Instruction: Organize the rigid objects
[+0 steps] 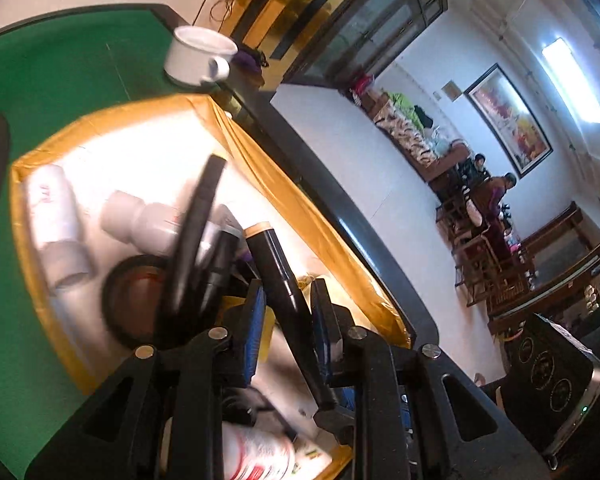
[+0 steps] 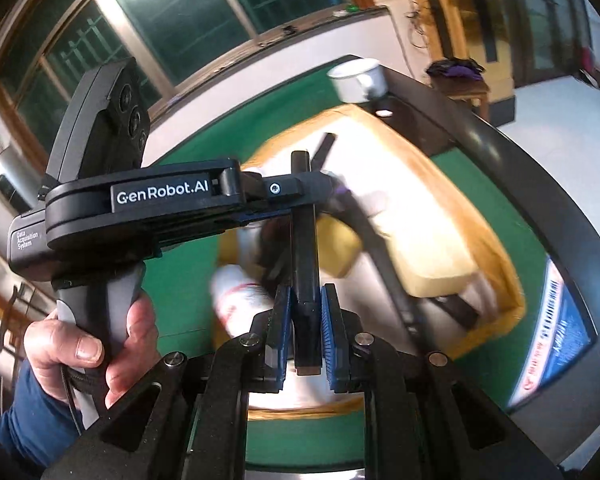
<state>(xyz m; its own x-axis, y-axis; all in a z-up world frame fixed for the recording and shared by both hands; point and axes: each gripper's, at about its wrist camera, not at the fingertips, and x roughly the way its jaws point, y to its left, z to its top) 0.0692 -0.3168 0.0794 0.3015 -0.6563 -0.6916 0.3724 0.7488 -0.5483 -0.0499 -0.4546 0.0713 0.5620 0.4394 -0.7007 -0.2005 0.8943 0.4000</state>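
Yellow-rimmed box (image 1: 284,184) sits on green surface (image 1: 60,80), white inside. Contents: two white bottles (image 1: 56,216) lying flat, black ring (image 1: 128,296), dark sticks, red-and-white bottle (image 1: 256,456) near front.

Left hand-held gripper (image 1: 288,320) over box, blue pads closed on black pen with tan-banded cap (image 1: 276,272).

Right hand-held gripper (image 2: 305,332) above box (image 2: 492,256), pads clamped on flat black bar (image 2: 305,256) standing upright.

White cup (image 1: 198,60) stands on surface beyond box.
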